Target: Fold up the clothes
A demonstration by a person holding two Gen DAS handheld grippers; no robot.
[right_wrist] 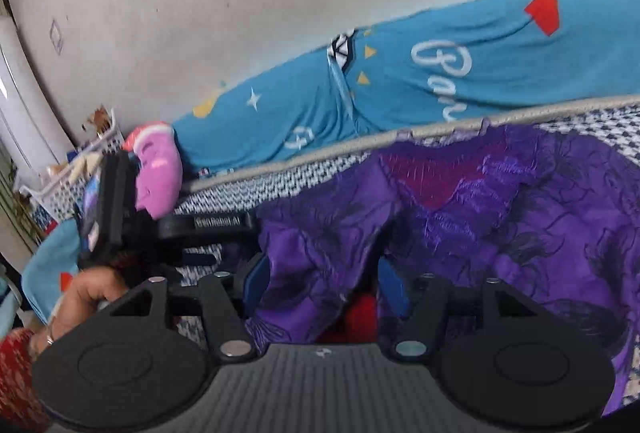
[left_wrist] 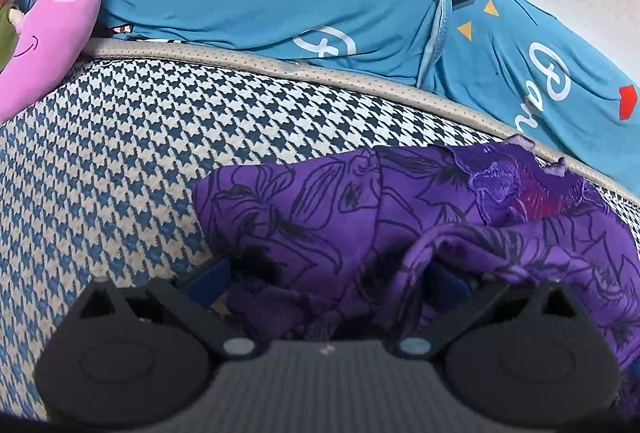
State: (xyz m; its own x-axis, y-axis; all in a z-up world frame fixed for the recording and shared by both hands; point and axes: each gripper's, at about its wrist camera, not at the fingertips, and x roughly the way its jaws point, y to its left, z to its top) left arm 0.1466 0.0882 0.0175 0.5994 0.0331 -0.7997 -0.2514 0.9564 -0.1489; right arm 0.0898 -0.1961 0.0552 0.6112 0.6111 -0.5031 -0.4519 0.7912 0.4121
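Left wrist view: both hand-held grippers, left and right, apparently gripped bunched edges of a purple garment lying on the houndstooth bed, probably to fold it.

The purple garment is thin cloth with a slight sheen, embroidered at its neck. The bed cover is coarse woven houndstooth fabric. Upper left, the pink pillow looks soft plush. Each claw is matt black plastic.
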